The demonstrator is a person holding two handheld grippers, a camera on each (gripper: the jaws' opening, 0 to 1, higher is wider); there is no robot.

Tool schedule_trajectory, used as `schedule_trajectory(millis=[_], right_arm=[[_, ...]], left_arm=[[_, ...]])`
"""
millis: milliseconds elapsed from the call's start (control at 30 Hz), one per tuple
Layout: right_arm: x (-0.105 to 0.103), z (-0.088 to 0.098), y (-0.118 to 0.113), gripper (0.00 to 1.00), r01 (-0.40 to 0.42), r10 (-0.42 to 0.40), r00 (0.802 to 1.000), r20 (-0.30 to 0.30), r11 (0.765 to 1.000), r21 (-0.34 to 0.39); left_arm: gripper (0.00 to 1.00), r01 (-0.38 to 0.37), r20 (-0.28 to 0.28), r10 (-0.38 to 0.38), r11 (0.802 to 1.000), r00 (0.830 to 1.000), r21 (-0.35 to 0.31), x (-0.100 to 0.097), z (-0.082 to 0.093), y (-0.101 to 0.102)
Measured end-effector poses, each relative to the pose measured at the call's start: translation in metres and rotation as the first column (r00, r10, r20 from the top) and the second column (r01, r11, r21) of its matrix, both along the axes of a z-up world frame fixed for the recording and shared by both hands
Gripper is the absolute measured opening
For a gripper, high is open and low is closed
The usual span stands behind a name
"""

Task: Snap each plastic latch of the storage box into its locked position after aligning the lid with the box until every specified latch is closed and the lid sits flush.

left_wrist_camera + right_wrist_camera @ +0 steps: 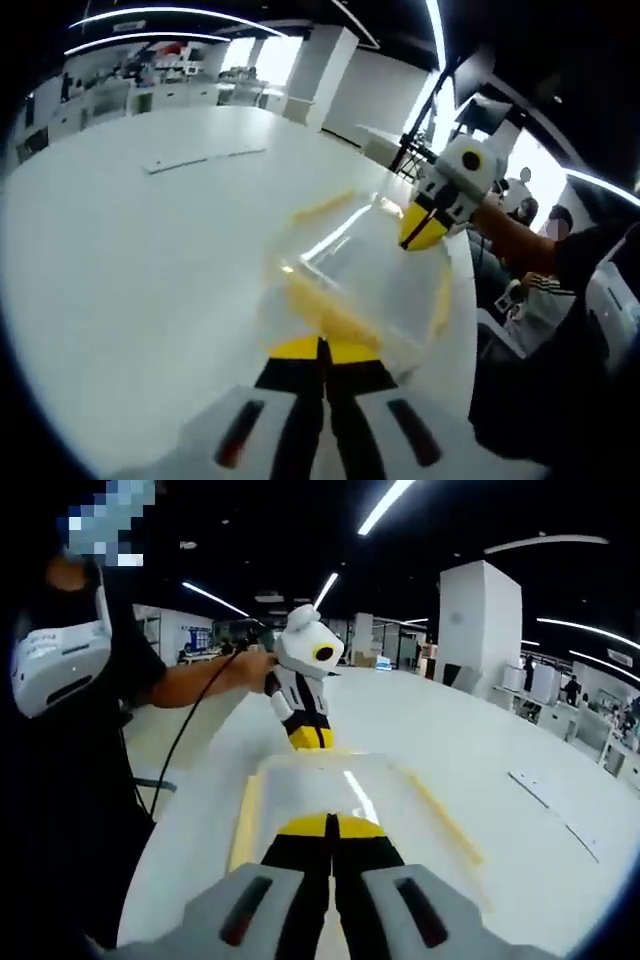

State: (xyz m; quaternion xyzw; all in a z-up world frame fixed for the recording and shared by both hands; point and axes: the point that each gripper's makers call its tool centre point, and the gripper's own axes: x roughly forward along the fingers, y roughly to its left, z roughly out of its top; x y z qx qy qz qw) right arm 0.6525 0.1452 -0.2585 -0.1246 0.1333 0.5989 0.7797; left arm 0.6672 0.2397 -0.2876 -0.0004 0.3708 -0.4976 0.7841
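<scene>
Your left gripper (322, 345) has its jaws together, nothing between them, tips pressed down at the near short end of the box (365, 285). Your right gripper (332, 825) reads the same in its own view: jaws together, empty, tips at the opposite short end of the lid (340, 785).

So you sit one gripper per end. The box runs lengthwise straight away from each gripper, its long axis lined up with both pairs of jaws, and the two grippers face each other along it. In the left gripper view the right gripper (422, 232) tips down onto the far end; in the right gripper view the left gripper (311, 737) does the same at that far end.

The box is clear with yellow trim, lying flat on the white table (150, 260), close to the table edge on your side. A yellow latch strip (445, 820) runs along one long side, another (245, 825) along the other. Can't tell from either view whether these are snapped down or loose, nor whether the end latches under the tips are locked; the clear plastic blurs it.

Judgement: each end is already under a gripper, so the coming press is downward where you are. For the long-side strips either hand is about equally near; take each with the gripper on that side. The lid looks roughly square on the box, flushness not confirmable.
</scene>
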Motion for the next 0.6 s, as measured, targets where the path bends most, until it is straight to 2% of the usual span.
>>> schedule_trajectory(millis=[300,600], right_arm=[[-0.0018,-0.0015,0.0052,0.0,-0.008,0.008,1.0,0.006,0.999,-0.037],[-0.0017,-0.0019,0.0061,0.0,-0.011,0.011,1.0,0.016,0.999,-0.034]], left_arm=[[0.0,-0.013,-0.017,0.013,1.0,1.0,-0.02,-0.0029,0.0022,-0.004],[0.0,-0.028,-0.04,0.027,0.999,0.999,-0.033,-0.0047,0.0032,-0.0059]])
